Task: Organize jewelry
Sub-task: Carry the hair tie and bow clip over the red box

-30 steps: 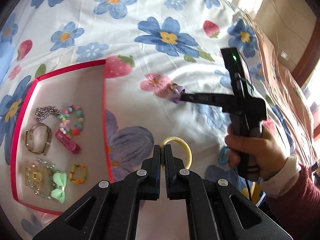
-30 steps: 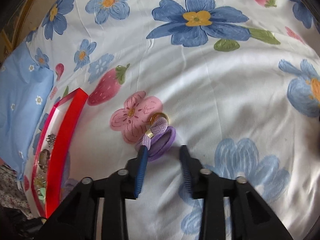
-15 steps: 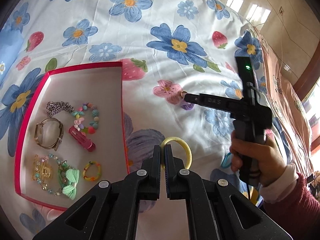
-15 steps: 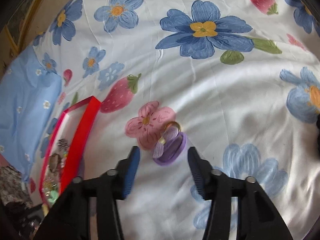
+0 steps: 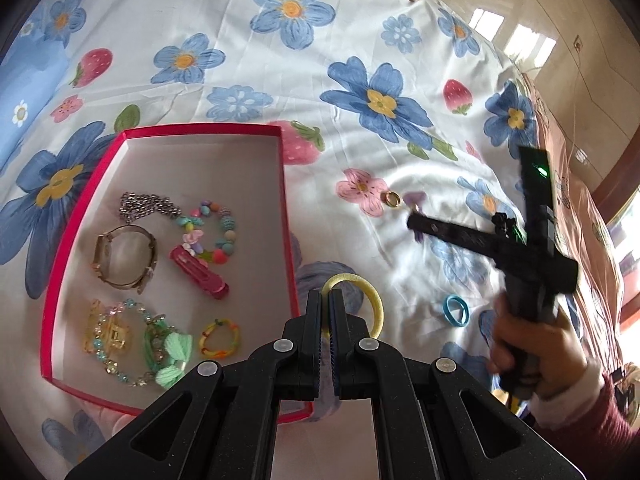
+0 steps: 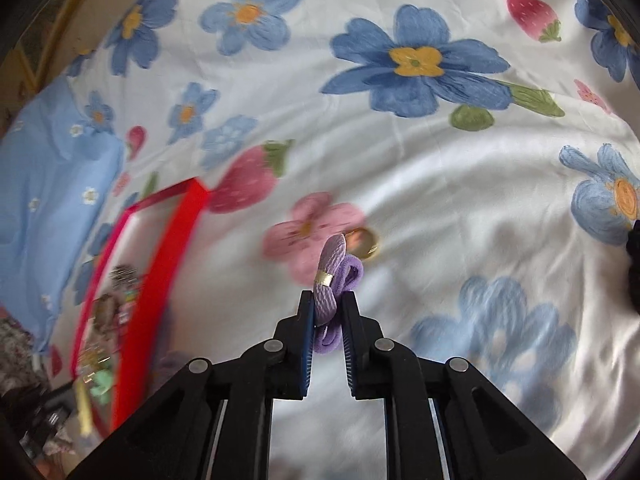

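My left gripper (image 5: pixel 329 304) is shut on a yellow hair tie (image 5: pixel 366 300) and holds it above the bed, just right of the red box (image 5: pixel 286 200). The box holds a watch (image 5: pixel 126 258), bead bracelets, a pink clip (image 5: pixel 200 272), a green bow and a silver chain. My right gripper (image 6: pixel 328 304) is shut on a purple hair tie with a bow (image 6: pixel 334 276), lifted off the sheet; it shows in the left wrist view (image 5: pixel 414 216) too. A gold ring (image 6: pixel 364 242) lies on the sheet just beyond it, also seen in the left wrist view (image 5: pixel 391 199).
A blue hair tie (image 5: pixel 456 309) lies on the floral bedsheet (image 5: pixel 360 40) to the right of the yellow one. A light blue pillow (image 6: pixel 52 200) lies left of the box. The bed edge and floor are at the far right.
My right gripper closed on the purple hair tie and lifted it off the sheet, leaving the gold ring behind. My left gripper rose higher with the yellow tie.
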{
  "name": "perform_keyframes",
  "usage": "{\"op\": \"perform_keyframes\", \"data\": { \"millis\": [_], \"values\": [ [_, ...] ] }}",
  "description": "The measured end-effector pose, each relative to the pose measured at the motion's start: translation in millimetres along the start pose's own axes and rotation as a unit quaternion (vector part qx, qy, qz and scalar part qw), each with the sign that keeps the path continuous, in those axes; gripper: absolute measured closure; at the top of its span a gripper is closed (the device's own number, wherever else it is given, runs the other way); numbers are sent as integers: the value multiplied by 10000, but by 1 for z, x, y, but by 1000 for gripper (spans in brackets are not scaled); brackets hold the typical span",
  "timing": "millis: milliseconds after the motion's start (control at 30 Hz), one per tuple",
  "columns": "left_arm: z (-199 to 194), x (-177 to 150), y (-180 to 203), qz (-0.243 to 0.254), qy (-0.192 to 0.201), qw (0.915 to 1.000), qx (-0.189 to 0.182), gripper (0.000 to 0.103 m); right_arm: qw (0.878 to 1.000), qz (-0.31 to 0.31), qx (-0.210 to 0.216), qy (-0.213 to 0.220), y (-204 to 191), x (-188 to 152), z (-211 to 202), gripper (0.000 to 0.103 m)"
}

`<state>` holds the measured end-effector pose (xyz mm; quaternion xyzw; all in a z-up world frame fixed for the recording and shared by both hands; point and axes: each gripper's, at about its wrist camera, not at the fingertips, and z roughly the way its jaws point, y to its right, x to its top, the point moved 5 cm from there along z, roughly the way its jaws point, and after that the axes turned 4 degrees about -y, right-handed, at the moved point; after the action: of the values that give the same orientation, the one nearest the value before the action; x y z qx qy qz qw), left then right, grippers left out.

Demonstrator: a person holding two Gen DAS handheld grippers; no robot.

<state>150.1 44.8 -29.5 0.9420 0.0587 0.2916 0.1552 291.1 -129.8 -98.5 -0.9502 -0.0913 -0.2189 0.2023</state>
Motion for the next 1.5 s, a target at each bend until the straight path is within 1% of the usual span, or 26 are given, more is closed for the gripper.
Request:
{"op": "perform_keyframes", "data": {
  "millis": [67, 133, 300, 533, 733, 900, 1133, 1500],
  "values": [
    [-4, -2, -5, -50, 38, 10000, 16, 100, 9999, -45, 148, -21, -10, -7, -7, 90],
    [-9, -4, -10, -107, 75, 9999, 40, 100, 9991, -101, 411, -38, -23, -16, -14, 90],
    [-22, -10, -27, -261, 154, 9994, 141, 100, 9966, -299, 762, -93, -55, -33, -24, 90],
    [-41, -19, -56, -539, 257, 9977, 332, 100, 9927, -565, 1055, -140, -94, -47, -30, 90],
    [-55, -23, -82, -807, 351, 9948, 512, 100, 9894, -791, 1200, -204, -122, -52, -28, 90],
    [-61, -25, -96, -950, 400, 9928, 614, 100, 9868, -935, 1293, -270, -140, -54, -24, 90],
    [-63, -25, -109, -1089, 441, 9906, 708, 100, 9820, -1177, 1432, -369, -163, -58, -20, 88],
    [-58, -23, -129, -1255, 413, 9878, 829, 100, 9773, -1467, 1436, -526, -187, -61, -3, 87]
  ]
}}
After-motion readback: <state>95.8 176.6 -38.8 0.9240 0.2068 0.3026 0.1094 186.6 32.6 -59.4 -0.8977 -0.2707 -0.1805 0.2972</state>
